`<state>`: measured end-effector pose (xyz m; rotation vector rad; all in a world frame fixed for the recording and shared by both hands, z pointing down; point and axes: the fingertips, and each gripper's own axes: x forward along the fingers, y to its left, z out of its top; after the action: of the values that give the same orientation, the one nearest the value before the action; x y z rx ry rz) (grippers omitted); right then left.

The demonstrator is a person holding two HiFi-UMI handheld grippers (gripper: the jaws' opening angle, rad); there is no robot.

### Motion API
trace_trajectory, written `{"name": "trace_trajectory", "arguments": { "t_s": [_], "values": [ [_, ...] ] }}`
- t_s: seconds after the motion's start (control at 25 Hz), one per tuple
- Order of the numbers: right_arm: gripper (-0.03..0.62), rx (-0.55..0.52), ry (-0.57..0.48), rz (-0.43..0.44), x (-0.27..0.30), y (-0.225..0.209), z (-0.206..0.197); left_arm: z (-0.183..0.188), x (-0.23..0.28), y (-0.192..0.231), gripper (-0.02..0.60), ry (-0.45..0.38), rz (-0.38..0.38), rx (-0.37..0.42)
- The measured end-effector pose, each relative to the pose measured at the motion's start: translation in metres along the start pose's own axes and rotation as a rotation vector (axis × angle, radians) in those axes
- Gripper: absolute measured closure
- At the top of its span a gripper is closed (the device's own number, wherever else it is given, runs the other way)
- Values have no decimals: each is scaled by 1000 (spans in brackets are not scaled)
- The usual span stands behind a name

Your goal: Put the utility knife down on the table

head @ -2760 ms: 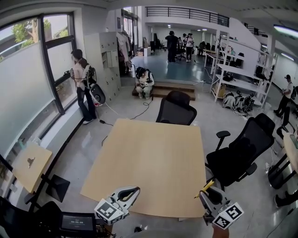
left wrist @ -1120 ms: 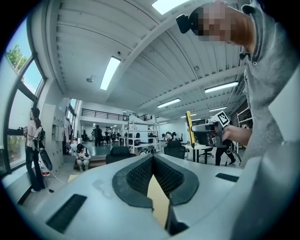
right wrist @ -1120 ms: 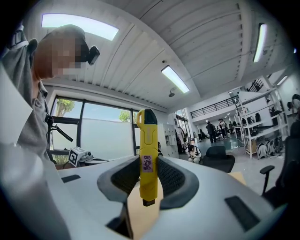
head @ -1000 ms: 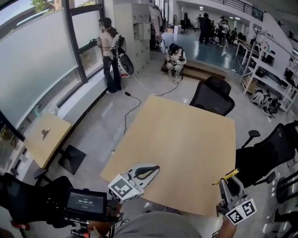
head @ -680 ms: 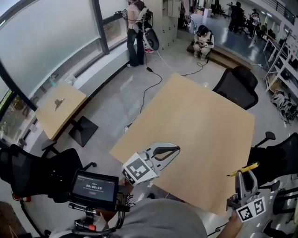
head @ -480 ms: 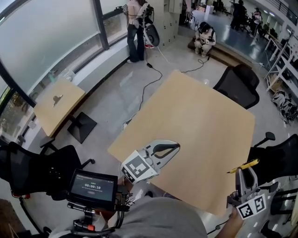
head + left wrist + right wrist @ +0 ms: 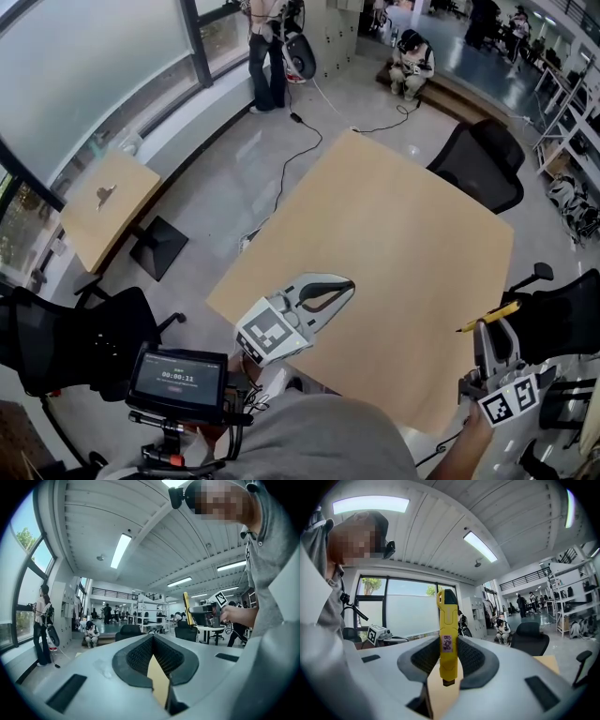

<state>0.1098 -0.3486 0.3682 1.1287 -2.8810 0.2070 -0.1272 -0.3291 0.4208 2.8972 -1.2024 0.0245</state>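
The yellow utility knife (image 7: 446,616) stands up from my right gripper (image 7: 448,641), which is shut on its lower end. In the head view this right gripper (image 7: 491,339) hangs just off the right edge of the tan table (image 7: 394,234), with the knife (image 7: 487,316) slanting back over that edge. My left gripper (image 7: 330,294) hovers over the table's near left part, its jaws together with nothing between them. The left gripper view shows its dark pads (image 7: 136,656) meeting at the tips, and the knife (image 7: 187,609) off to the right.
Black office chairs stand at the table's far side (image 7: 480,161) and right side (image 7: 562,319). A small wooden side table (image 7: 98,204) is on the left by the window. A device with a lit screen (image 7: 178,379) sits below my left gripper. People and a floor cable are farther off.
The head view has tipped further down and swung, so the table fills more of the frame. Both grippers hold nearly the same places; the knife stays gripped.
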Motion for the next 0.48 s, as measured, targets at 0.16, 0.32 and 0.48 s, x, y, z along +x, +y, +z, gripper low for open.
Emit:
{"name": "trace_trajectory", "arguments": {
  "t_s": [0.16, 0.32, 0.48],
  "values": [
    [477, 0, 9, 6, 16, -21, 0, -4, 14, 10, 577, 7, 7, -11],
    [477, -1, 18, 7, 36, -35, -1, -8, 19, 23, 577, 13, 13, -24],
    [477, -7, 26, 9, 54, -54, -5, -21, 25, 31, 577, 35, 24, -48]
  ]
}}
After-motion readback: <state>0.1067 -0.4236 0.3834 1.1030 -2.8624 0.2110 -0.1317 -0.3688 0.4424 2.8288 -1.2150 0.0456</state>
